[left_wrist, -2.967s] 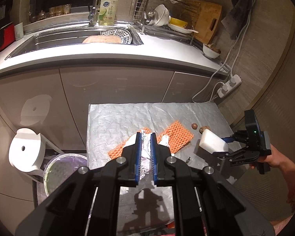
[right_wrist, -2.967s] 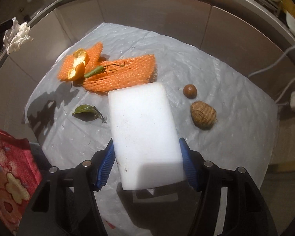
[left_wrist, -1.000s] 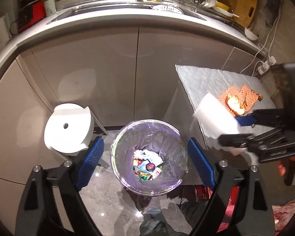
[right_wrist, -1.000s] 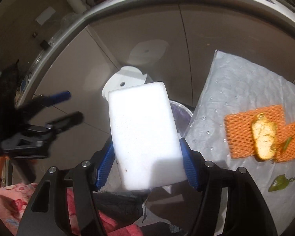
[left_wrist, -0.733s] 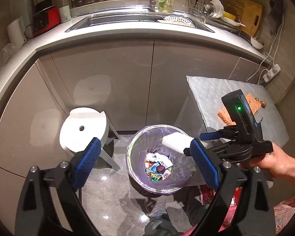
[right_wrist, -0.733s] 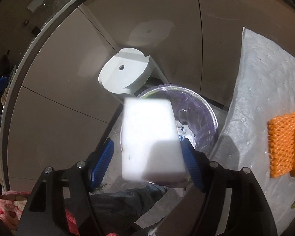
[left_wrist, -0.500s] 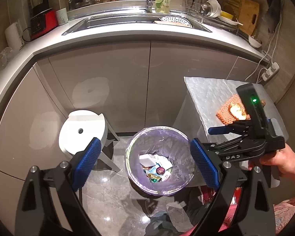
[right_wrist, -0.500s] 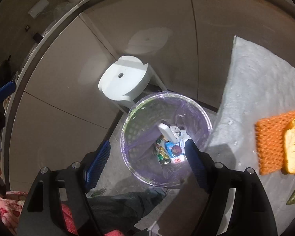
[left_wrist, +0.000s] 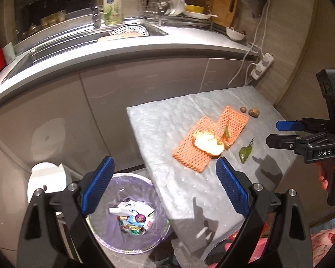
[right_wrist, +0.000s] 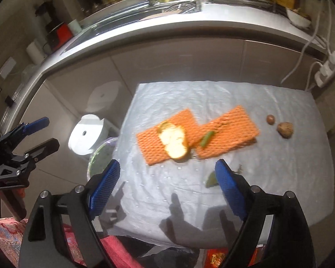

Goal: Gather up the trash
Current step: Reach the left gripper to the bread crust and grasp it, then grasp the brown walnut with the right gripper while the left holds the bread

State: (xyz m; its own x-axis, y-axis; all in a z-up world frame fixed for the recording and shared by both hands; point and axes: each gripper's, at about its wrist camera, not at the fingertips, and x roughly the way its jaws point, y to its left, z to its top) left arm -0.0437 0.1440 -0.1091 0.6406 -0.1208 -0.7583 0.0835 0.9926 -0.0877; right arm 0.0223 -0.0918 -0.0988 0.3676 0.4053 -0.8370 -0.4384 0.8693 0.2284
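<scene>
A: Trash lies on a low table (right_wrist: 279,178) covered with a silvery sheet. What is on it?

B: Two orange foam nets (right_wrist: 227,134) sit side by side near the middle, overlapping a little. A pale piece of peel (right_wrist: 174,144) rests on the left net, and a small green pepper (right_wrist: 206,139) lies where the nets meet. A green leaf (left_wrist: 244,153) lies on the sheet just beside the nets, toward the near edge. Two brown nuts (right_wrist: 284,129) sit close together near the right edge.

A: And the bin?

B: A round trash bin (left_wrist: 105,234) with a purple liner stands on the floor beside the table's left edge. Wrappers, a can and a white block lie inside it. A white stool (left_wrist: 44,178) stands just beside the bin.

A: How are the tongs?

B: The left gripper (left_wrist: 164,189) hangs over the gap between bin and table, its blue pads spread wide with nothing between them. The right gripper (right_wrist: 166,192) hangs above the table's near edge, also spread wide and empty.

A: Anything behind?

B: A kitchen counter (left_wrist: 145,47) with a sink, a soap bottle (left_wrist: 111,9) and a dish rack.
</scene>
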